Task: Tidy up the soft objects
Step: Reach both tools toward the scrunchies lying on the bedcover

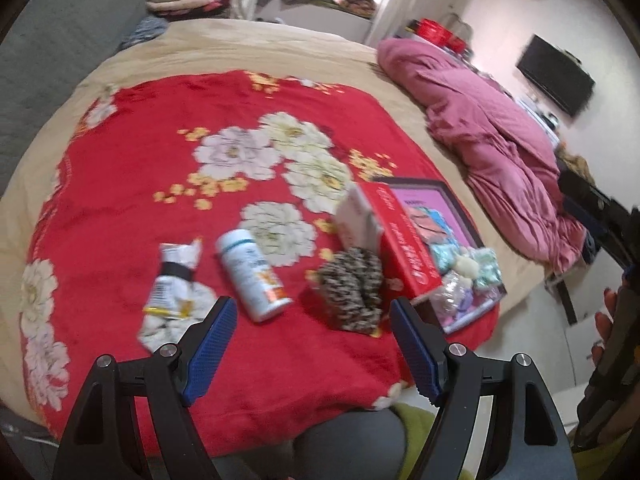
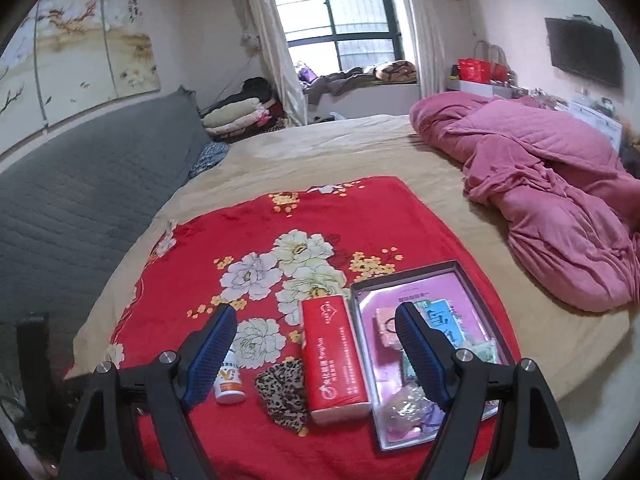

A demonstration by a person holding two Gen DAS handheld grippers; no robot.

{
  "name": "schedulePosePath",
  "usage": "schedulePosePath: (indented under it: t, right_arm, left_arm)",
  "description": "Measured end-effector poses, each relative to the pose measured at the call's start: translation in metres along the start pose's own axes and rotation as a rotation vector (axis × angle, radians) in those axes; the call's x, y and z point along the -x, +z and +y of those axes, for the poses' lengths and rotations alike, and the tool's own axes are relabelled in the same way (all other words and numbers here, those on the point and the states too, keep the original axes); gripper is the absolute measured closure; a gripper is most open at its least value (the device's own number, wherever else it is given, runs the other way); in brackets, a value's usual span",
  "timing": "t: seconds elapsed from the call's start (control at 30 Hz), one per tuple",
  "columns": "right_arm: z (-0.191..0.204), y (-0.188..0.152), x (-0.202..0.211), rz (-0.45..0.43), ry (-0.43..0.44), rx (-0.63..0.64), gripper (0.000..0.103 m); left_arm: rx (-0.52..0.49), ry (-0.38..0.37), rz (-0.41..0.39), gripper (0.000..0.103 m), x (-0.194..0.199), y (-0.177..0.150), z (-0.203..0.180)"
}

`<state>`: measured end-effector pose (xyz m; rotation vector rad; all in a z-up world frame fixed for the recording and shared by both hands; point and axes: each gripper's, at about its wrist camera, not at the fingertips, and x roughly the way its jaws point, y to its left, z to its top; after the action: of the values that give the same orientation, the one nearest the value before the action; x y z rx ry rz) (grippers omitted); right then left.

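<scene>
Red tissue pack, lettering unreadable

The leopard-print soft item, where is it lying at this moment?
The leopard-print soft item lies on the red floral blanket, low in both wrist views, between the white bottle and the red tissue pack, touching the pack.

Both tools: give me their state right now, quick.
Left tool: open, holding nothing, above the red blanket.
Right tool: open, holding nothing, above the blanket too.
</scene>
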<state>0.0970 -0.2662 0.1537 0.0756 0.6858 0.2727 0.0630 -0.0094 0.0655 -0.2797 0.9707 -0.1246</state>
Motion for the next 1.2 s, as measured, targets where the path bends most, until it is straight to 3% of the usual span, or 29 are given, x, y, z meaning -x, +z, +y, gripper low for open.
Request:
schedulePosePath:
  t: [0.43, 0.9, 1.2]
  right_arm:
    - [0.045, -0.019, -0.023, 0.053, 0.053, 0.072, 0.022]
    - [0.057, -0.047, -0.047, 0.146, 0.066, 0.083, 0.022]
    - [0.067, -0.079, -0.079, 0.253, 0.073, 0.133, 0.022]
  left_arm:
    - [0.128, 0.071, -0.015, 0.023, 0.017, -0.015, 0.072]
    - [0.091, 0.086, 0.021, 0.023, 0.009, -0.033, 0.065]
    - [0.167, 0.066, 0.092, 0.023, -0.023, -0.049, 0.094]
